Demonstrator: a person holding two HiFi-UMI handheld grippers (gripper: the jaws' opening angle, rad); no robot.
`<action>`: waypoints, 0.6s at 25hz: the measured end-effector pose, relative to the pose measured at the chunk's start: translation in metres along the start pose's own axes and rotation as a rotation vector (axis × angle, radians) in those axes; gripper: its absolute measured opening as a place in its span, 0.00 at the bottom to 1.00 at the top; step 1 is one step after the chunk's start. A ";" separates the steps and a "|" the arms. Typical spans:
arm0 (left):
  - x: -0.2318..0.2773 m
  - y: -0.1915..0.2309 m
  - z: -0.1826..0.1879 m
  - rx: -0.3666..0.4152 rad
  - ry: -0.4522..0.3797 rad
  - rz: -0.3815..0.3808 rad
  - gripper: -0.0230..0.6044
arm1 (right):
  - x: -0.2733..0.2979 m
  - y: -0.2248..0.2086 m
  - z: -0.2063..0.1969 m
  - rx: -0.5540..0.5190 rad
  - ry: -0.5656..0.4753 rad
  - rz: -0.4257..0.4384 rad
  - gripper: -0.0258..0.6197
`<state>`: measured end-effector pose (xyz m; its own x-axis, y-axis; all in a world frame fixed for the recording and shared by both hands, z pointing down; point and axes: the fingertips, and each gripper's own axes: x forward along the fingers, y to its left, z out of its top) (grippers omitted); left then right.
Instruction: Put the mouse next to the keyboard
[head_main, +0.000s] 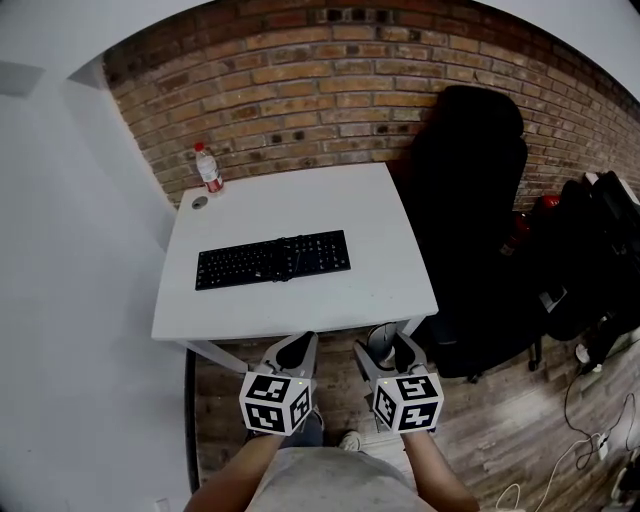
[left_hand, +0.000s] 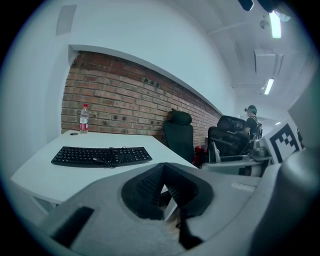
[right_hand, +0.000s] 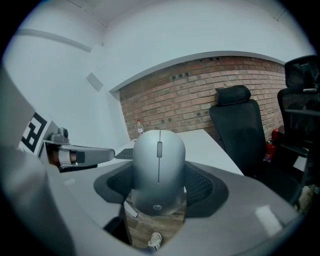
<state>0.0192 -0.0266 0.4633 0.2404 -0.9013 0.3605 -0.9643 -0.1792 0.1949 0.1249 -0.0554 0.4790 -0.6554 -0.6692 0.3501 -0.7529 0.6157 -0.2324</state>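
Observation:
A silver-grey mouse (right_hand: 157, 170) sits clamped between the jaws of my right gripper (right_hand: 159, 187), which is shut on it, wheel side up. In the head view this gripper (head_main: 385, 352) hovers off the near edge of the white table (head_main: 385, 235), with the mouse (head_main: 381, 341) showing between its fingers. A black keyboard (head_main: 272, 260) lies across the table's middle with a tangled black cable (head_main: 287, 256) on it. My left gripper (head_main: 297, 352) is beside the right one, also short of the table, its pads (left_hand: 150, 186) pressed together on nothing. The keyboard (left_hand: 102, 155) lies ahead to its left.
A water bottle (head_main: 208, 167) and a small round cap (head_main: 200, 202) stand at the table's far left corner by the brick wall. A black office chair (head_main: 470, 200) is right of the table, with bags and cables on the floor further right.

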 end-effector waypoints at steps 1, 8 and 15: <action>0.005 0.005 0.001 -0.005 0.000 0.000 0.03 | 0.006 -0.001 0.002 -0.002 0.002 0.000 0.52; 0.050 0.045 0.018 -0.027 -0.003 -0.014 0.03 | 0.063 -0.012 0.019 -0.014 0.025 -0.016 0.52; 0.095 0.100 0.041 -0.050 0.009 -0.026 0.03 | 0.129 -0.020 0.041 -0.014 0.054 -0.039 0.52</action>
<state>-0.0587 -0.1467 0.4794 0.2669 -0.8928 0.3630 -0.9509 -0.1827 0.2497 0.0524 -0.1714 0.4912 -0.6213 -0.6696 0.4070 -0.7765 0.5959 -0.2048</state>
